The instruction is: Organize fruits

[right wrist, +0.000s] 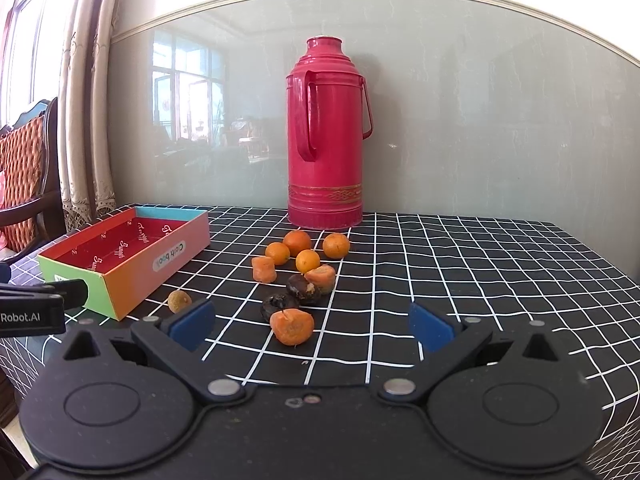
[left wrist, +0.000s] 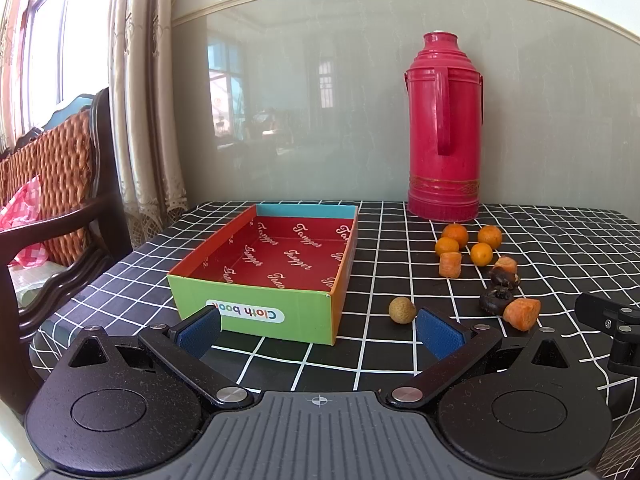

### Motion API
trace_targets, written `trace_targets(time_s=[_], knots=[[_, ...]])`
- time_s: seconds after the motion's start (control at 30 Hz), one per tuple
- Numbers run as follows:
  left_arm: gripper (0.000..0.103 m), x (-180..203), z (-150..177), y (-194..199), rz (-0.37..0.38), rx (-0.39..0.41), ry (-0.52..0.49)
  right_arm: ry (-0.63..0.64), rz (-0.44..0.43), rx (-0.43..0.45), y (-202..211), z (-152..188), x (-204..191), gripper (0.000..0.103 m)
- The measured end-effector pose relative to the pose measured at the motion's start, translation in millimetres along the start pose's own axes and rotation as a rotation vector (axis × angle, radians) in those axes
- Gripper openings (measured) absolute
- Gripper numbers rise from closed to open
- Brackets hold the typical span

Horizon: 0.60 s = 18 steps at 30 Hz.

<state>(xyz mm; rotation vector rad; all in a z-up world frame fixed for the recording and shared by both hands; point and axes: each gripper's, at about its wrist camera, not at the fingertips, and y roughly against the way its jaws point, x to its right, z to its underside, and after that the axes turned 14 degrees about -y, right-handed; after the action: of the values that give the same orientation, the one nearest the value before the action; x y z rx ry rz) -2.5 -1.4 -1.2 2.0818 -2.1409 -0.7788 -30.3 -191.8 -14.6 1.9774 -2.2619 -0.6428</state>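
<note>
Holding both grippers low over the table, I am seeing their jaws spread wide with nothing between them. My left gripper (left wrist: 319,330) is sitting in front of the box (left wrist: 264,276), which is lying open and has no fruit in it. A small tan fruit (left wrist: 402,310) is sitting just beside the box's near corner. My right gripper (right wrist: 312,322) is pointing at the pile: a carrot chunk (right wrist: 292,326) is lying closest, touching a dark fruit (right wrist: 278,304) behind it. Four little oranges (right wrist: 308,260) are sitting farther back, near the red flask (right wrist: 326,148). Everything is resting on the checked tablecloth (right wrist: 460,264).
</note>
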Motion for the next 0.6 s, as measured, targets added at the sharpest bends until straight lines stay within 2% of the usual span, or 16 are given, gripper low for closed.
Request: trace_targets(time_s=[0.6], knots=[[0.103,3.1,-0.9,0.6,-0.001,0.008,-0.015,-0.011,0.000,0.010,3.6,-0.8,2.9,0.097]])
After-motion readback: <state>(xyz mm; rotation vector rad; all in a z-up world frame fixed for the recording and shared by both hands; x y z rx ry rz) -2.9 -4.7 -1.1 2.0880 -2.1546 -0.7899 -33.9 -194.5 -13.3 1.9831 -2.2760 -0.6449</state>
